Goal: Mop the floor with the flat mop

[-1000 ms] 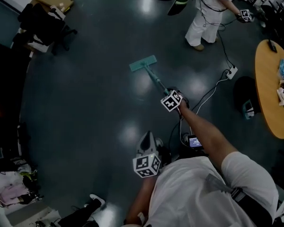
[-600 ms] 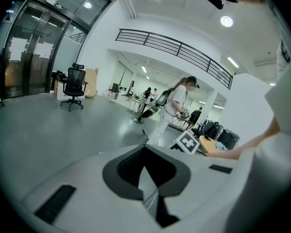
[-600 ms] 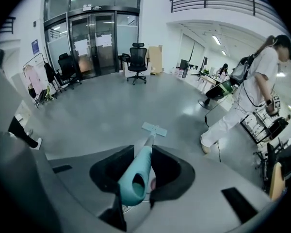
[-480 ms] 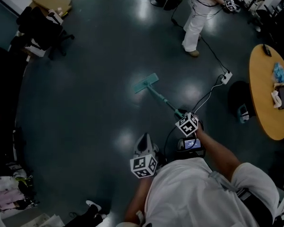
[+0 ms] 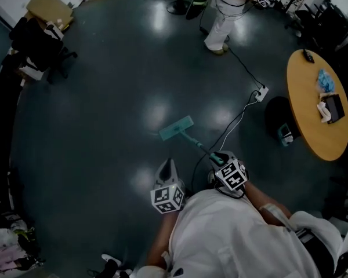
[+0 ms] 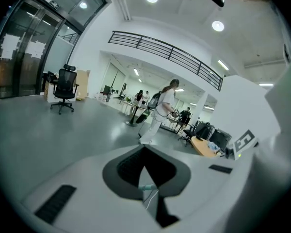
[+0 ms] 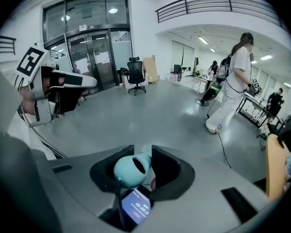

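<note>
Flat mop pulled closer, teal, right gripper jaws pinching handle, left gripper jaws together

Wearer in white short-sleeved T-shirt; dark strap over right shoulder. Shell of left hand-held gripper pale grey, smooth, with dark ribbed pads inside; cube of black-and-white square markers at rear. Same on right hand-held gripper (plus small green light by its cube).
</note>
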A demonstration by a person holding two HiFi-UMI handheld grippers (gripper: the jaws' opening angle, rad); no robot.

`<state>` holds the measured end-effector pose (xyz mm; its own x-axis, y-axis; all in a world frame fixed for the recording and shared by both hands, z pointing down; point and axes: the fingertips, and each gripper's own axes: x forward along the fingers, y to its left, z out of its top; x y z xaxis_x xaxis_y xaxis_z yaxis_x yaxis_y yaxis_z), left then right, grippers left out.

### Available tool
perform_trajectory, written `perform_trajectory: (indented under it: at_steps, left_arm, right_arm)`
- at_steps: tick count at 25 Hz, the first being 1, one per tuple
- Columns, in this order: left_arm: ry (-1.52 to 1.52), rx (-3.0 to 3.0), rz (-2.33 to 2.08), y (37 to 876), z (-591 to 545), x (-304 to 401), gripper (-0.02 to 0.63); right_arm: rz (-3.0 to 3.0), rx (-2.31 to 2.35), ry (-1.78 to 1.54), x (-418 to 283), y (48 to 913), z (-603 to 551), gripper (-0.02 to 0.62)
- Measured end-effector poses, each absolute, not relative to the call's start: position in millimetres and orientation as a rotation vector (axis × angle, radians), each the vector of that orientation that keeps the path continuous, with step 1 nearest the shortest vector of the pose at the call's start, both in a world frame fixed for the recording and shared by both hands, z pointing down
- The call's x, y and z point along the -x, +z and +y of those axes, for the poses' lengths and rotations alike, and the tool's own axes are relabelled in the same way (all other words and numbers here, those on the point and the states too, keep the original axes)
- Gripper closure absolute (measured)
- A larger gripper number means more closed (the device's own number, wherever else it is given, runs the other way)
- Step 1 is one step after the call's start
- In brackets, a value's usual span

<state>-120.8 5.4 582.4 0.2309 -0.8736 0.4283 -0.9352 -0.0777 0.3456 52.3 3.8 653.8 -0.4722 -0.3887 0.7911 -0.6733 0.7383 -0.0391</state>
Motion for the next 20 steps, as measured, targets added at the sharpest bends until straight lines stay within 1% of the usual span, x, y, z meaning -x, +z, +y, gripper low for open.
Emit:
perform_trajectory:
  at_steps: [7, 16, 20]
  left_arm:
    - [0.129, -1.968, -1.669, 579.3, 6.8, 119.0, 0.604]
    - [0.117, -1.971, -1.673, 577.4, 11.1, 124.0, 0.605]
    - [0.114, -1.972, -1.674, 575.7, 11.9, 123.7, 0.604]
  right_arm:
    - [-2.184, -0.847, 0.46, -42.4, 643.3, -9.8, 0.477]
    - [-2.205, -0.783, 0.384, -27.7, 650.0, 5.5, 0.477]
    - [-2.194, -0.797, 0.407, -31.5, 647.9, 5.1, 0.477]
